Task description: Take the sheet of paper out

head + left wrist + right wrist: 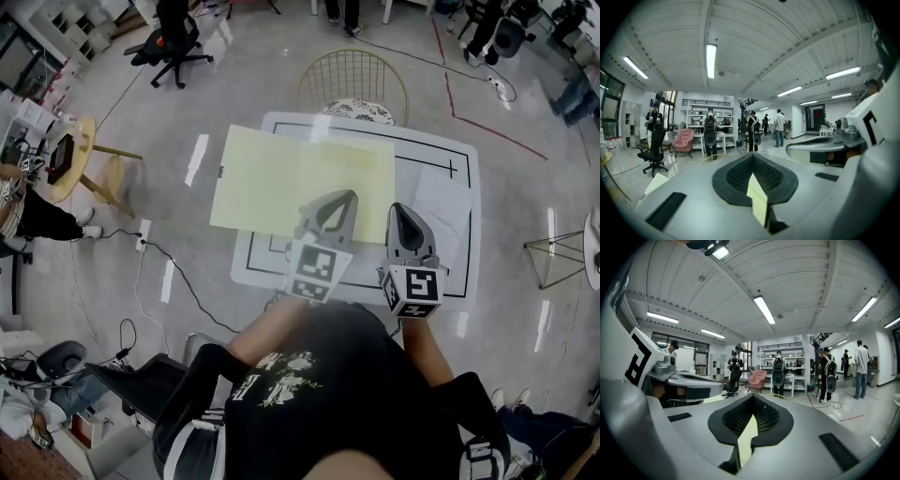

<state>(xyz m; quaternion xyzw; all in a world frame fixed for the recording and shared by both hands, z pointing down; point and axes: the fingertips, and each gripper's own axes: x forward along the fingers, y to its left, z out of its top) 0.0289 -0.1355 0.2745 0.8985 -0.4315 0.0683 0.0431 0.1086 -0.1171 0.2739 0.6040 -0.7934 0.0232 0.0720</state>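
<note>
I saw the left gripper [339,202] and right gripper [397,214] both clamped on the near edge of the sheet of paper [281,178], which was held above the table [469,272], stretching ahead and leftward past its left edge.

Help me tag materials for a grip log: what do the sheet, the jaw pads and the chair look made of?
Sheet: thin pale-yellow paper, matte. It lies nearly flat though it is held by one edge, so it may be light card.
Pads: black, matte and grid-textured, probably rubber or soft plastic.
Chair: thin gold-coloured wire with a see-through back, likely metal.
</note>
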